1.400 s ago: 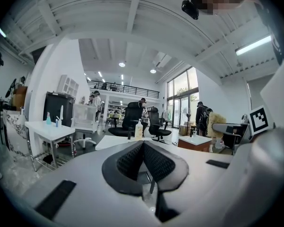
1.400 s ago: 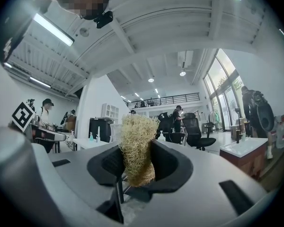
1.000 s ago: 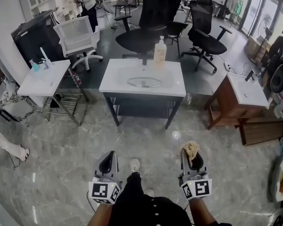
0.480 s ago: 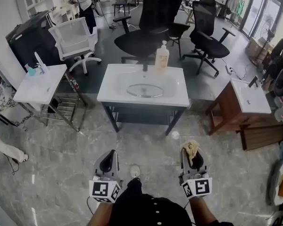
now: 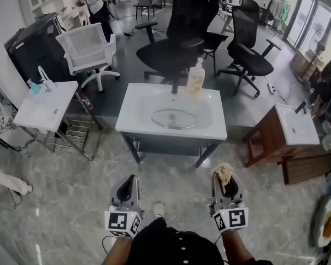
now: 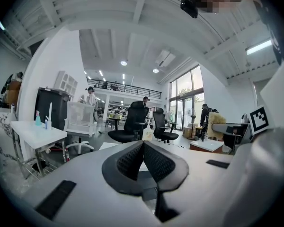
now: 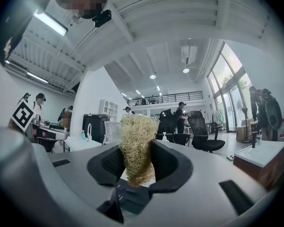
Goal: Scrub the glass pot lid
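The sink surface (image 5: 127, 127) is plain white. The pot lid (image 5: 174, 118) lying in it is clear glass with a silvery rim. The soap bottle (image 5: 196, 77) is pale cream. The floor (image 5: 60, 192) is grey marble with pale veining. The office chair (image 5: 171, 48) is black, and the mesh chair (image 5: 88, 46) is white. The cabinet (image 5: 265, 142) is reddish-brown wood under a white top. The left gripper (image 5: 129, 181) and right gripper (image 5: 225, 182) are light grey with black textured pads (image 6: 128, 162). Each marker cube (image 5: 122, 223) carries black squares on white. The scrubber (image 5: 223, 171) is straw-yellow.
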Demonstrator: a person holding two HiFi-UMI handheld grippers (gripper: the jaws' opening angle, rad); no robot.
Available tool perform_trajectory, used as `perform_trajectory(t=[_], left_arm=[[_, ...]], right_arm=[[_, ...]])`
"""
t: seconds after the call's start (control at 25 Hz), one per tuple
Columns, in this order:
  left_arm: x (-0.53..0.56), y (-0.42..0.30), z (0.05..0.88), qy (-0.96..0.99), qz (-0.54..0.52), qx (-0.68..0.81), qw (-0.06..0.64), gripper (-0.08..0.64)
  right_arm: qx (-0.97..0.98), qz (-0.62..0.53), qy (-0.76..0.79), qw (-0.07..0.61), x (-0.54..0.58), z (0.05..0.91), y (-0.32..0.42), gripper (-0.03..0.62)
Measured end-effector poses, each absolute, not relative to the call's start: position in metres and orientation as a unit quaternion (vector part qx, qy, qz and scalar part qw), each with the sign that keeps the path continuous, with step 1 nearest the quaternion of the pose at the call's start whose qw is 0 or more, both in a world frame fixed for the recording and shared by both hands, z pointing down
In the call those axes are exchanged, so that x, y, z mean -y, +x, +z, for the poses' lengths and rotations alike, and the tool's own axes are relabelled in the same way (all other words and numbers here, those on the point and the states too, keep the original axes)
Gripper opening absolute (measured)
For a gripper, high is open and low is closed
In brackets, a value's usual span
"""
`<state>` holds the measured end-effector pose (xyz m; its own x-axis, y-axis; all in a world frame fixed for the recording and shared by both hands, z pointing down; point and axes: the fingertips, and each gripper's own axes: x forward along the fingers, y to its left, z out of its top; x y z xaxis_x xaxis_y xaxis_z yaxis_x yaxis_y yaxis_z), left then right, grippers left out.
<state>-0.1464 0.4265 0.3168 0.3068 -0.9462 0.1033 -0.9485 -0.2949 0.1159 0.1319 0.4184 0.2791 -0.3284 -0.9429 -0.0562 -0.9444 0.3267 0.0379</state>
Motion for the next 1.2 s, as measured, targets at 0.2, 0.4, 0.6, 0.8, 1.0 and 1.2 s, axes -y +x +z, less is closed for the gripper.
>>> perform_trajectory(t=[0.2,0.4,0.6,0.8,1.0,1.2], left_arm=[[-0.387,-0.160,0.318,0.809,0.005,0.582,0.076,0.026],[-0.350,-0.166,0.318,0.816,0.007,0.574,0.073,0.026],[-0.317,-0.175,0.319,0.822,0.008,0.565,0.073,0.026],[-0.290,-0.178,0.320,0.830,0.013,0.553,0.069,0.026],[-0.274,-0.175,0.326,0.834,0.017,0.546,0.076,0.026],[-0.255,-0.173,0.335,0.833,0.019,0.546,0.090,0.026]], right_arm=[[-0.808,0.038,-0.587,0.010,-0.383,0.278,0.120,0.149],[-0.805,0.042,-0.592,0.008,-0.348,0.278,0.109,0.148],[-0.799,0.043,-0.600,0.014,-0.319,0.276,0.100,0.149],[-0.791,0.045,-0.610,0.021,-0.299,0.272,0.096,0.149],[-0.789,0.038,-0.613,0.016,-0.284,0.278,0.097,0.149],[-0.789,0.034,-0.614,0.015,-0.262,0.285,0.098,0.149]])
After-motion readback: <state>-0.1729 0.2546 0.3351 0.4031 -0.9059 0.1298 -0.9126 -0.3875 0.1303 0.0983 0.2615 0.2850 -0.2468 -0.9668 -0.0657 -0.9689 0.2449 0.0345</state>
